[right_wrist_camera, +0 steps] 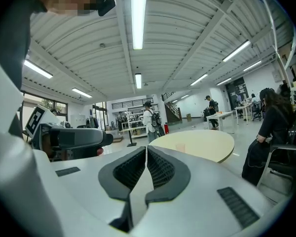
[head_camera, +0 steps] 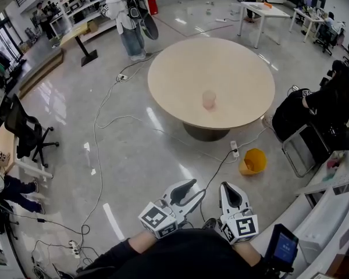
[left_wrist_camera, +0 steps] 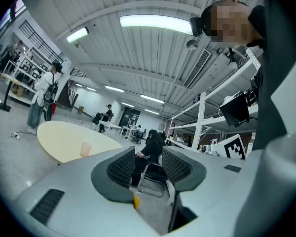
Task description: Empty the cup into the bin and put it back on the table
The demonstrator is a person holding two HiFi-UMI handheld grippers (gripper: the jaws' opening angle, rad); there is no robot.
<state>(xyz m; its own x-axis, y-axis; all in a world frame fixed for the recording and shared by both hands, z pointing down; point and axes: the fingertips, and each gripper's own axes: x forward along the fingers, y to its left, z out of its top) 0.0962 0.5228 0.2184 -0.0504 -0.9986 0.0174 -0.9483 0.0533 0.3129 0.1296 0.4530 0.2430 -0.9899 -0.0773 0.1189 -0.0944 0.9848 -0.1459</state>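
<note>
The left gripper (left_wrist_camera: 147,153) has its fingers (left_wrist_camera: 119,168) spread wide, with nothing between them. The right gripper (right_wrist_camera: 146,149) has its fingers (right_wrist_camera: 130,169) pressed together, also empty. Both are held low and close to the person's body, well apart from the cup.

The cup (head_camera: 209,99) stands upright and alone, a little right of the middle of a round, pale wooden tabletop (head_camera: 180,74). It is see-through with a pink tint and looks like thin plastic. It is probably light, easy to dent and a little slippery. Whether it holds anything cannot be told from here. A gentle hold around the middle of its wall, with the cup kept upright until it is over the bin, looks the safest way to carry it.

A yellow bin (head_camera: 253,161) sits on the floor just beyond the near right edge of the tabletop, leaning to one side. The floor (head_camera: 134,156) is glossy grey, with cables (head_camera: 99,127) trailing across it.

The room is a large open workspace with shelving, desks and strip lights. A person with a backpack (head_camera: 125,16) stands beyond the tabletop, and a seated person in dark clothes (head_camera: 314,106) is at the right.
</note>
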